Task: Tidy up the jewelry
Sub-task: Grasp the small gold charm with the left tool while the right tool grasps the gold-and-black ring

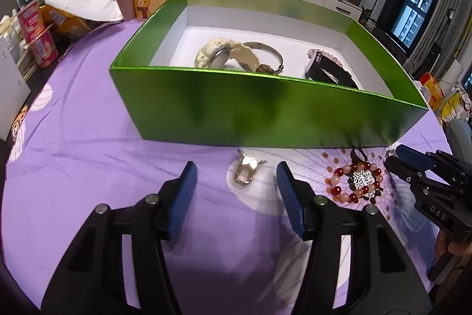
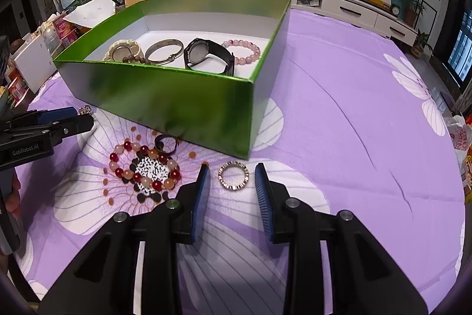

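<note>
Nearest to me in the left wrist view, my left gripper [image 1: 236, 176] hangs over the purple cloth [image 1: 88, 167] with its jaws released and a small silver clip-like piece [image 1: 246, 170] lying between them at lower centre, touched by neither pad. In the right wrist view my right gripper [image 2: 231, 177] is likewise spread, straddling a studded ring [image 2: 233, 176] at lower centre, with a gap on both sides.

To do this step well, I judge I should settle each pair of tips down to the cloth, keep the piece centred, and close slowly so the thin metal does not skid away or drag fabric into the pinch. The ring lies flat, so a low, square approach looks safest.

Just left of the ring sit a red-and-peach bead bracelet [image 2: 144, 167] and a dark ring [image 2: 166, 144], both not yet boxed.

Further up, in the upper centre, stands the green box [image 2: 165, 96], open-topped with a white floor. Inside I see a cream watch [image 2: 122, 49], a silver bangle [image 2: 163, 50], a black watch [image 2: 206, 55] and a pink bead bracelet [image 2: 243, 49], side by side.
</note>
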Demonstrator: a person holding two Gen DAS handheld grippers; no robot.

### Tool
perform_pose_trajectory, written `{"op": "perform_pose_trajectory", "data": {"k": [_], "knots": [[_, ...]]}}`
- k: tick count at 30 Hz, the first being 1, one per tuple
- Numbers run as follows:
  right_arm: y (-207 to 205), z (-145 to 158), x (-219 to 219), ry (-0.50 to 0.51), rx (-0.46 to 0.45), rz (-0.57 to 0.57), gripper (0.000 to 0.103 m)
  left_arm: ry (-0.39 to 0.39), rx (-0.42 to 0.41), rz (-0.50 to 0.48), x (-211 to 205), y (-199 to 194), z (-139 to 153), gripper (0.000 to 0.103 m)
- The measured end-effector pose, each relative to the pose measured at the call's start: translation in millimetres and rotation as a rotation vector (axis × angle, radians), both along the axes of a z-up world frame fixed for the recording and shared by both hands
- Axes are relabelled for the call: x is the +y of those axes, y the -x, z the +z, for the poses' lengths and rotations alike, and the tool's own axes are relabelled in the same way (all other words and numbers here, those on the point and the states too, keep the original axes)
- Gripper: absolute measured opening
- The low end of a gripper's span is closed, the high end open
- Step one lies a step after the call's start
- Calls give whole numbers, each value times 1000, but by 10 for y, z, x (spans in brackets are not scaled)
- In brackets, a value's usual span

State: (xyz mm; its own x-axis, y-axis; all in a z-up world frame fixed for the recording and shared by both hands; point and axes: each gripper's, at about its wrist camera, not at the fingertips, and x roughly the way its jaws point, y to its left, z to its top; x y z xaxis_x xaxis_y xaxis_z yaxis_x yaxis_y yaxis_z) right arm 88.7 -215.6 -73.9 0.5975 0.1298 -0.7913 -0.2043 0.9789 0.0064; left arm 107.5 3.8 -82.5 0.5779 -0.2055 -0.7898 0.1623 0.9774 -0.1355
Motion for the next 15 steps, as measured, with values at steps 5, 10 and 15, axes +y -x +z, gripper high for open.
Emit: {"op": "perform_pose_trajectory", "data": {"k": [5,10,15], "knots": [[-11,-13,24,4,-9,9,32,-8,-14,-17,-24,-49,-10,48],[-12,-20,48,-2,-16,18,25,-20,-28,-31,-51,-58,-18,33],[-10,-21,58,-10,-17,28,21,-18,-34,-40,-49,-38,-22,22]]}}
